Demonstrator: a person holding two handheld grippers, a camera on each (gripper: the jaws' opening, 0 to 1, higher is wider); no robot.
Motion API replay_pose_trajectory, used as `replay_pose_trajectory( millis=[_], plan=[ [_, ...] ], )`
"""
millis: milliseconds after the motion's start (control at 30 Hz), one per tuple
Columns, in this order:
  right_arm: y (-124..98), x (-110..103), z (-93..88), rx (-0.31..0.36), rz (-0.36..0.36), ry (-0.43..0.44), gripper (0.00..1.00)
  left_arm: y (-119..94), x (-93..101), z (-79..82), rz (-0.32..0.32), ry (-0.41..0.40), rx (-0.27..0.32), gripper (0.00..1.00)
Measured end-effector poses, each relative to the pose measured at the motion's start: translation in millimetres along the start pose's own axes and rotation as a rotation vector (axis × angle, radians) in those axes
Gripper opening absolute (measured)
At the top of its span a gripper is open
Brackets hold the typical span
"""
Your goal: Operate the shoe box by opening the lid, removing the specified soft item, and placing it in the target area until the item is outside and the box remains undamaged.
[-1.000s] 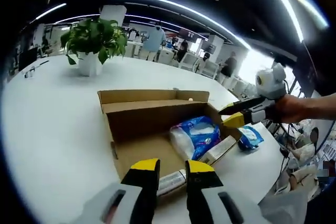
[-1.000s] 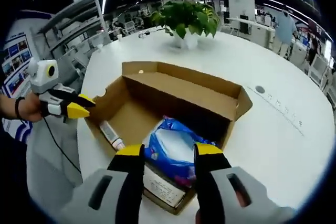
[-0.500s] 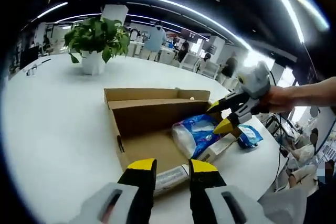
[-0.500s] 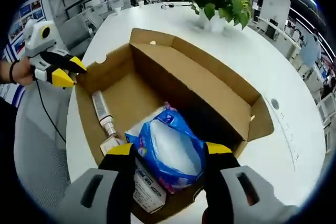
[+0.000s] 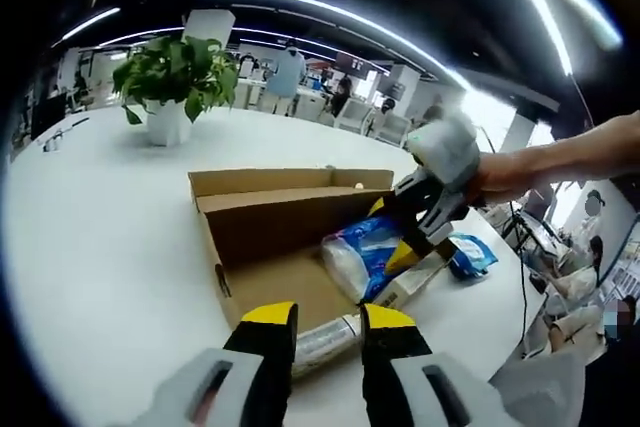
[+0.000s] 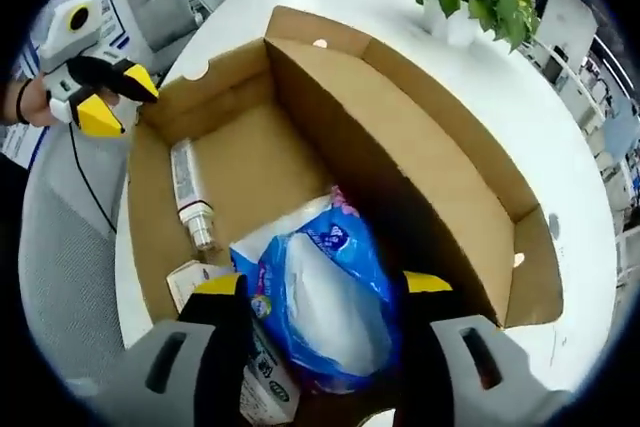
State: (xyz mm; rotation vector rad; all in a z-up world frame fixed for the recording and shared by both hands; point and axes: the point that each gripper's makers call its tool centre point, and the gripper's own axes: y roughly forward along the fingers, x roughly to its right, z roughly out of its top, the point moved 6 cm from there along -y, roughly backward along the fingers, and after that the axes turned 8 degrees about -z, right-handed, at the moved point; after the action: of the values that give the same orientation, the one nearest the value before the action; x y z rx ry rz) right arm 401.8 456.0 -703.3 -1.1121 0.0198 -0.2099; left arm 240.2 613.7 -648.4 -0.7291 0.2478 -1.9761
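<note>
The cardboard shoe box [image 5: 262,230] lies on the white table with its lid flap standing up along the far side. Inside rests a soft blue-and-white plastic pack [image 6: 320,292], also visible in the left gripper view [image 5: 360,252]. My right gripper [image 6: 325,292] is down inside the box, open, one jaw on either side of the pack; it enters the left gripper view from the right [image 5: 405,237]. My left gripper [image 5: 325,322] hovers open at the box's near end, above a tube [image 5: 325,332]. In the right gripper view it sits by the box's corner [image 6: 105,97].
A tube [image 6: 188,192] and a white carton [image 6: 195,277] lie on the box floor beside the pack. Another blue pack [image 5: 470,257] sits on the table past the box. A potted plant [image 5: 175,82] stands at the back. The table edge runs close behind my left gripper.
My right gripper has come down from beside the box into it, and its jaws now straddle the blue pack. The left gripper has stayed near the box's end.
</note>
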Motion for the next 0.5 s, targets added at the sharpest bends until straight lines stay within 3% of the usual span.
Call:
replay_pose_trajectory(
  millis=[100,233,367,500],
  plan=[
    [6.5,-2.0,2.7,-0.022,0.024,-0.061,0.59,1.5,-2.2,-2.8,0.0,-0.01,-0.003,0.25],
    [13.0,-1.5,2.6,-0.043,0.046,-0.075,0.59,0.9,-3.0,-7.6,0.003,-0.018,-0.007,0.25],
    [20.4,-5.0,3.1,-0.071,0.062,-0.191,0.6,-0.2,-4.1,-13.7,0.009,-0.027,-0.021,0.25],
    [25.5,-5.7,5.2,-0.094,0.075,-0.215,0.61,-2.2,-3.3,-12.9,0.014,-0.034,-0.011,0.24]
  ],
)
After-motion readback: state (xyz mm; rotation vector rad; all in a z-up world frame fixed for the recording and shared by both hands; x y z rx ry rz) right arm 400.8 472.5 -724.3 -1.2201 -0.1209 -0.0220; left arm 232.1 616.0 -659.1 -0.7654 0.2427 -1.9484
